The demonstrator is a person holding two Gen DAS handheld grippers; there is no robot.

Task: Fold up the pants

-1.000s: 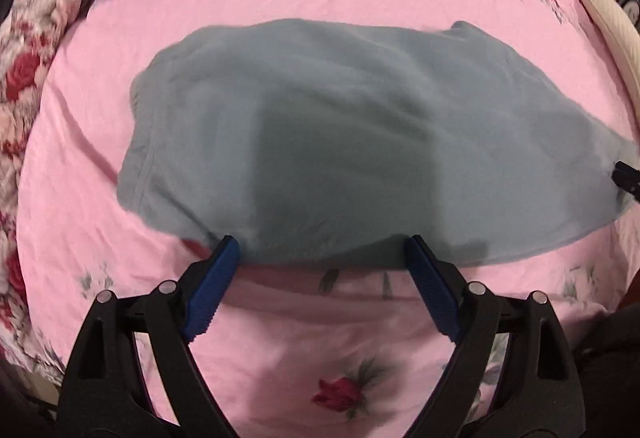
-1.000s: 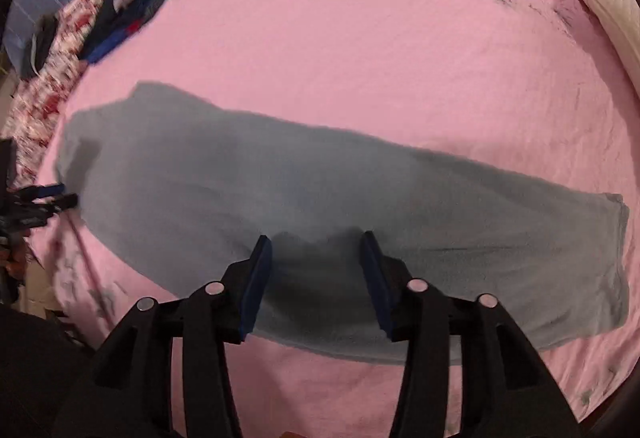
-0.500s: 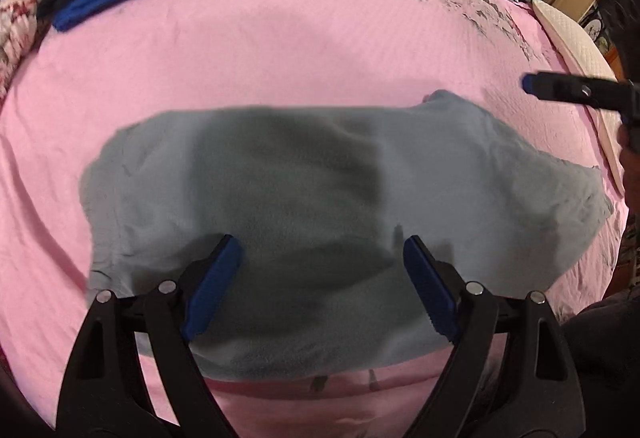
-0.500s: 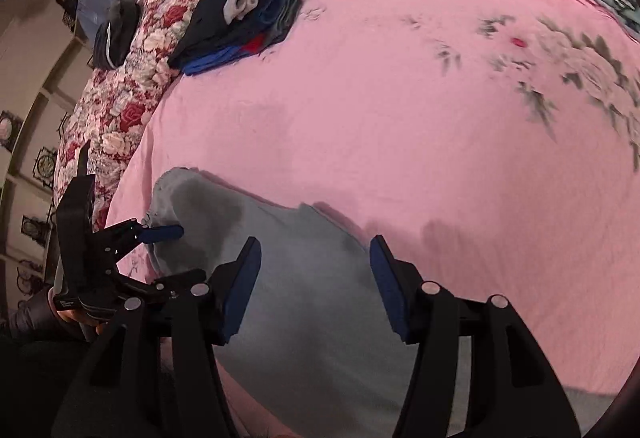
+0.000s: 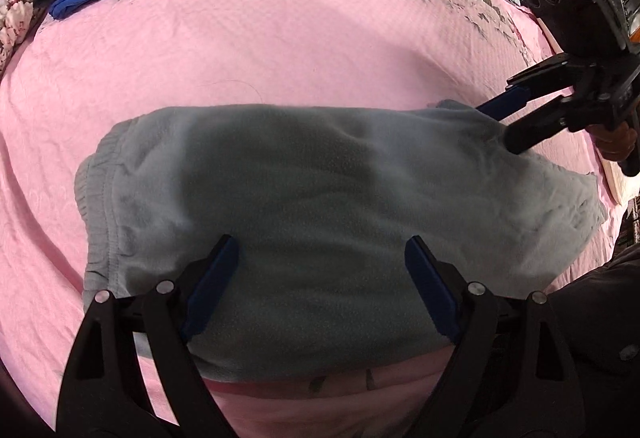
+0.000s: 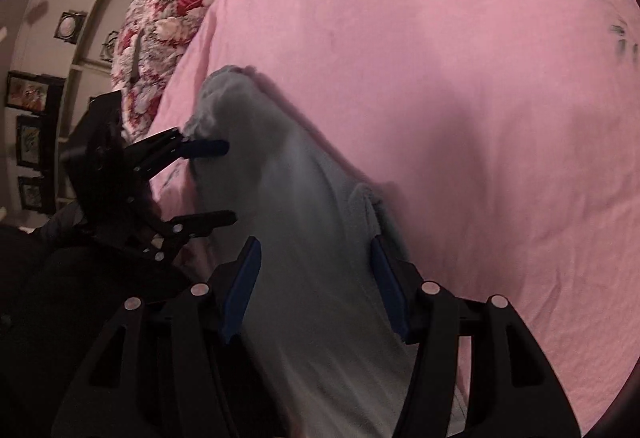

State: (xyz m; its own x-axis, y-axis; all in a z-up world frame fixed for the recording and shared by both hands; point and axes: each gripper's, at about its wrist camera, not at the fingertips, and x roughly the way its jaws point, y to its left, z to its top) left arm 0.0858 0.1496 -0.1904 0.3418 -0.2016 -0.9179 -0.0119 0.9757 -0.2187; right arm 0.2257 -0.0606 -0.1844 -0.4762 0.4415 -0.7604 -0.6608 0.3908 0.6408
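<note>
Left gripper (image 5: 320,278): jaws wide, empty, over the grey fleece pants (image 5: 320,198). Right gripper (image 6: 316,286): jaws apart, gripping nothing, at the pants' far end. Pants: lying on pink bedsheet (image 5: 280,38), apparently folded; further folds probably remain.

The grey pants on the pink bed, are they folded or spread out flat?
Folded, at least once. The grey pants form one short, thick block on the pink bed: waistband at its left end, doubled cloth at its right.

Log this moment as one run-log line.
stage: fold in progress | grey fleece pants: folded over, flat on pink bedsheet | left gripper: open above pants | right gripper: open, over pants' end
</note>
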